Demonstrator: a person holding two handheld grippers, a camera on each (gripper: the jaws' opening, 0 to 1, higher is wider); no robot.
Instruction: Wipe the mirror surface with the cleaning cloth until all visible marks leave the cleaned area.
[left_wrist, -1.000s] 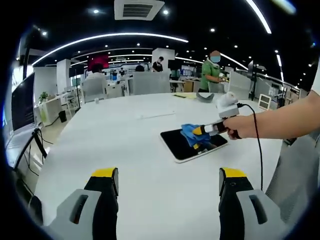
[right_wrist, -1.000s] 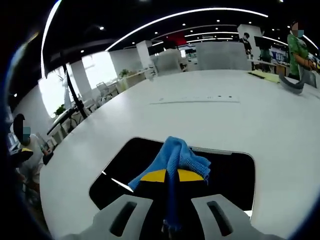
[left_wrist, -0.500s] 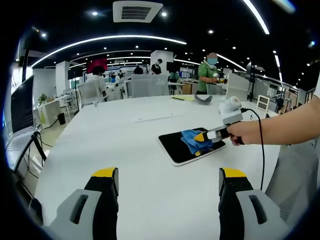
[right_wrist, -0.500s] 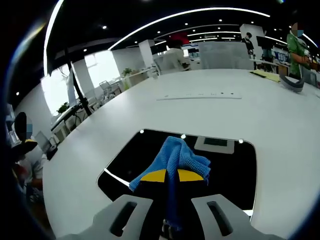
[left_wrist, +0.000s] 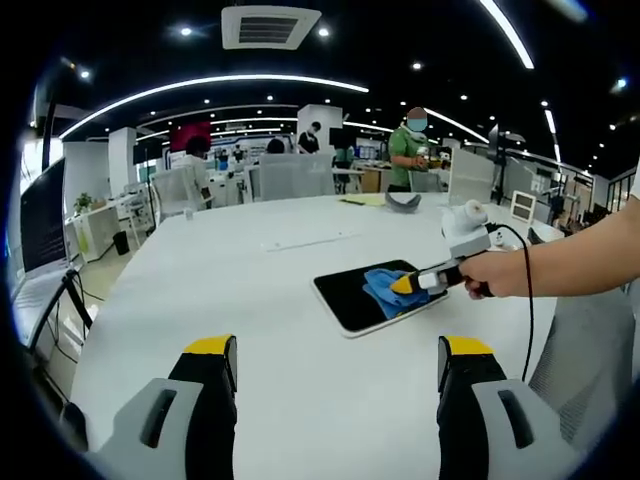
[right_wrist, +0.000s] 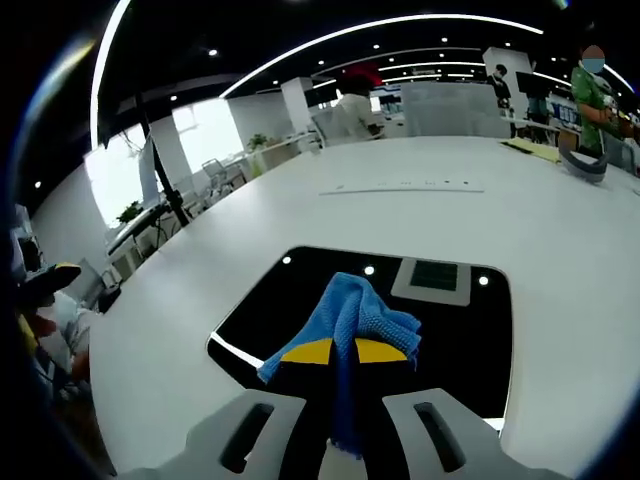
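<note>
Blue cloth (right_wrist: 352, 318) hides claw tips, mirror (right_wrist: 300, 305) part.

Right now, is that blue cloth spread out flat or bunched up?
Bunched up: the blue cloth sits in a crumpled wad pinched by the right gripper on the mirror.

The left gripper (left_wrist: 337, 375) has grey jaws with black pads and yellow tips. The right gripper (right_wrist: 346, 352) matches, trailing a black cable (left_wrist: 524, 300).

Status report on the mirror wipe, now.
Right tongs shut on blue cloth, pressed on mirror. Left tongs open, hovering above white table. Nothing in the way.
</note>
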